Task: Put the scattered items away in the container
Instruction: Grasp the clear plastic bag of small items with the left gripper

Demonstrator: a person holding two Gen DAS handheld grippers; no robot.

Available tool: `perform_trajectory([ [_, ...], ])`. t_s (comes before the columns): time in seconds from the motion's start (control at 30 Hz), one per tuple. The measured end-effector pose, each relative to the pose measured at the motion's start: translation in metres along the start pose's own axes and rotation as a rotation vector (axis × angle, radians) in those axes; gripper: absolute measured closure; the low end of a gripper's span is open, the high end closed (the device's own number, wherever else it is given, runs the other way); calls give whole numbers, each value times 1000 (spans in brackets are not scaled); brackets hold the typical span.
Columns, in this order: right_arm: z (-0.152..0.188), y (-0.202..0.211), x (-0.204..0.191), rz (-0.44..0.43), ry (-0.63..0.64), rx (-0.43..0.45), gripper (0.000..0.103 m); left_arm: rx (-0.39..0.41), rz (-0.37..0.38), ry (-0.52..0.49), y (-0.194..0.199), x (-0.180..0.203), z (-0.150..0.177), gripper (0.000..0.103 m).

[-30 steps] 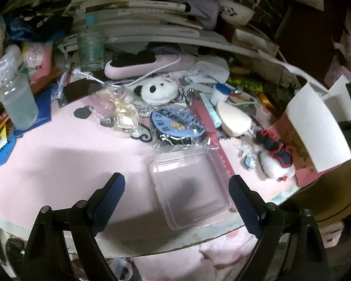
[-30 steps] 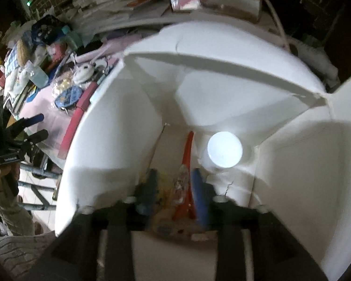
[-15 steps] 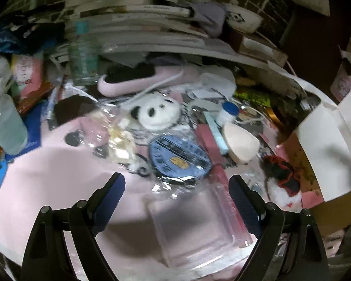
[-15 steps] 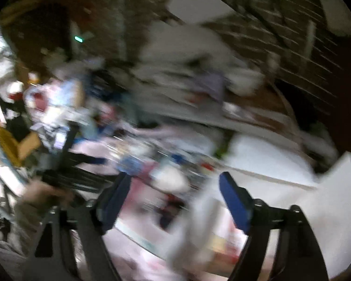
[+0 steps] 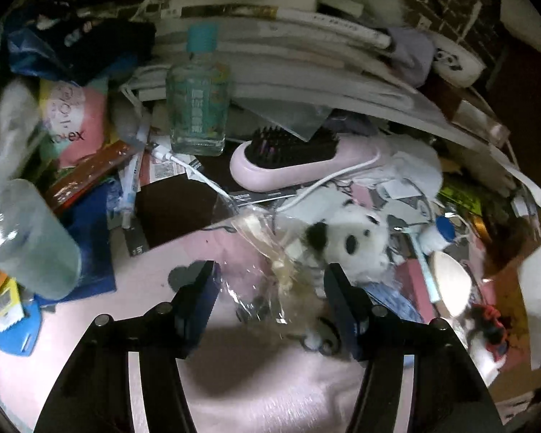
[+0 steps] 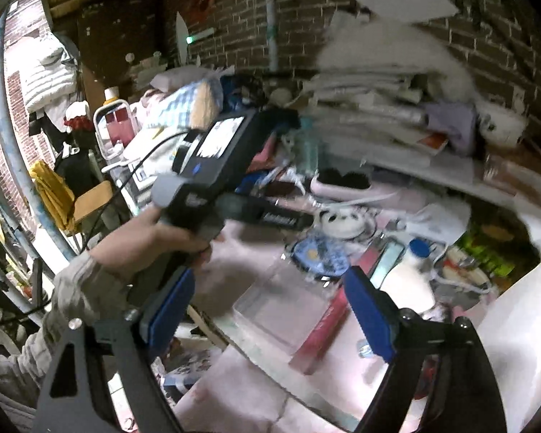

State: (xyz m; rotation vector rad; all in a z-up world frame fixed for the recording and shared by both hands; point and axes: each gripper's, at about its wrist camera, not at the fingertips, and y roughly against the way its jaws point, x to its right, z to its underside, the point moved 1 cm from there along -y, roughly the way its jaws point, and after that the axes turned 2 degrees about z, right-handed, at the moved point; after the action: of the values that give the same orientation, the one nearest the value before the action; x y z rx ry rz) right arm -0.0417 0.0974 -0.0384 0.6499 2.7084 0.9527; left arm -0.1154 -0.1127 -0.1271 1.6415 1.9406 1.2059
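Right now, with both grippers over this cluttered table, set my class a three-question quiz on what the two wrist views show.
1. True or false: the left gripper is shut on the panda plush.
2. What lies between the left gripper's open fingers? A) the clear crinkly bag B) a red mug C) a spoon
3. Fill in: the pink brush has ____ bristles.

Key: 1 false; 2 A; 3 black. The right gripper is open too, holding nothing.

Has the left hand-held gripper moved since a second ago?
Yes. The left hand-held gripper advanced toward the pink hairbrush, now straddling the clear plastic packet.
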Motion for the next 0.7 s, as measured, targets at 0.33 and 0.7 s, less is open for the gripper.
perform_trajectory([
  [0.33,8,-15,23,25,-80,-13,20,-2,-52,-72,10,15,4,70],
  [0.7,9,-23,28,153,-83,42,20,58,-35,-85,61,25,4,84],
])
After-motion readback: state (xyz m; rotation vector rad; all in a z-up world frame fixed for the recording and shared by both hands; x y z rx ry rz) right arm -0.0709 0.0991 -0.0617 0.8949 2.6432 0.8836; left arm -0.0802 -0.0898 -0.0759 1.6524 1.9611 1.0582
